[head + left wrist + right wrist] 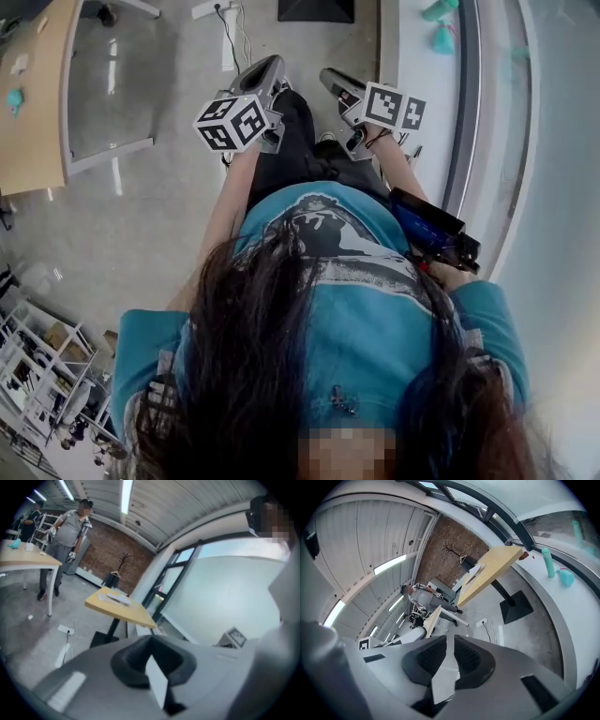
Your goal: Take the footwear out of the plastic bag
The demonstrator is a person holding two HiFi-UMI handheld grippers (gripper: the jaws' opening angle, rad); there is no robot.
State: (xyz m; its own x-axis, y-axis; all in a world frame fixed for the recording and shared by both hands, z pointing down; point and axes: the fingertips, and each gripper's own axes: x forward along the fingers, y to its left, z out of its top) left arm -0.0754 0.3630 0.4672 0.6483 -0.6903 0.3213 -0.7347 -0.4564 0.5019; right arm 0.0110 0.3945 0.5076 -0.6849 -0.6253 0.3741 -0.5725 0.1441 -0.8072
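Observation:
No footwear and no plastic bag shows in any view. In the head view I look down over long dark hair and a blue printed shirt [347, 281]. Both grippers are held out in front over the grey floor. My left gripper [265, 67], with its marker cube, has its jaws together and nothing in them; in the left gripper view the left gripper [152, 660] points out into the room. My right gripper [333, 77] is just to its right. In the right gripper view the right gripper [450, 656] has a narrow gap between its ribbed pads [432, 657], and nothing is in the gap.
A wooden table [28, 112] stands at the left. A white ledge [412, 47] with teal items [441, 37] runs along the window at the right. A power strip and cables [228, 37] lie on the floor ahead. Another person [70, 527] stands by a far table.

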